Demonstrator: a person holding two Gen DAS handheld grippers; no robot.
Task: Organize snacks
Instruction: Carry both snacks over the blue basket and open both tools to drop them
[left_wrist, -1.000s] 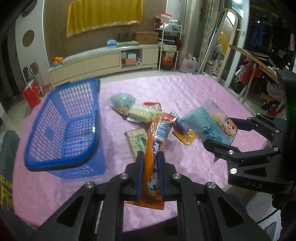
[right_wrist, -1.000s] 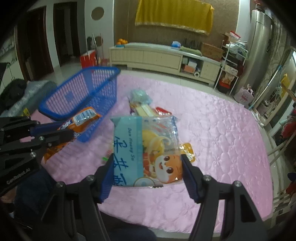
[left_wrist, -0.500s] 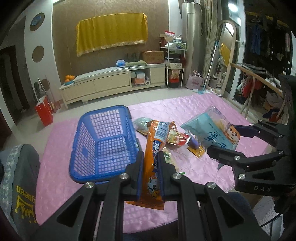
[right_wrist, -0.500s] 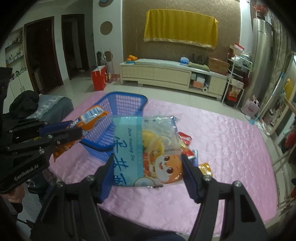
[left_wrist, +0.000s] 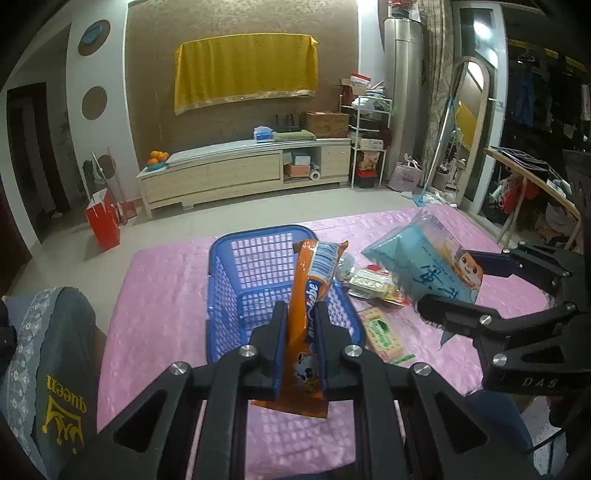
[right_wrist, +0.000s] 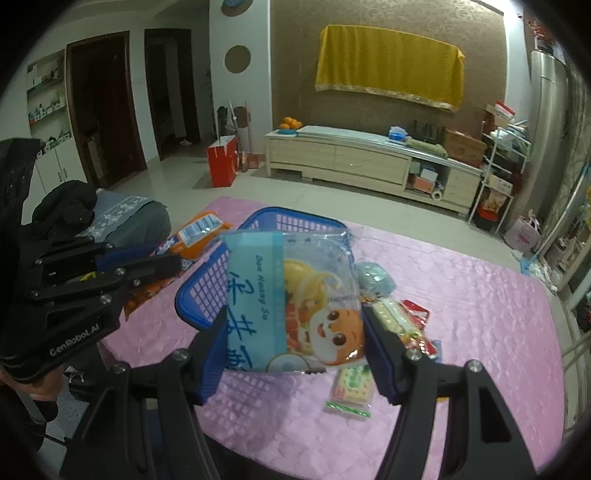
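Your left gripper (left_wrist: 299, 343) is squeezed nearly closed on a long orange snack pack (left_wrist: 312, 291). The pack stands up between the two fingers, and its top end sits in front of the blue basket (left_wrist: 225, 280).

Your right gripper (right_wrist: 295, 350) has its fingers set wide, and they press on both sides of a big light blue snack bag (right_wrist: 291, 299) with a cartoon animal on it. In the left wrist view this bag (left_wrist: 424, 266) is up in the air, to the right of the basket.

The blue basket sits on the pink tablecloth (left_wrist: 162, 295). Its inside looks empty where you can see it.

More snacks lie on the cloth just to the right of the basket. There is a flat green and white cracker pack (right_wrist: 351, 386) close to you, a pale yellow pack (right_wrist: 391, 317) beside a red wrapper (right_wrist: 417, 310), and a small grey-blue bag (right_wrist: 375, 277) near the basket's right side.

Both packs you hold are up off the table.
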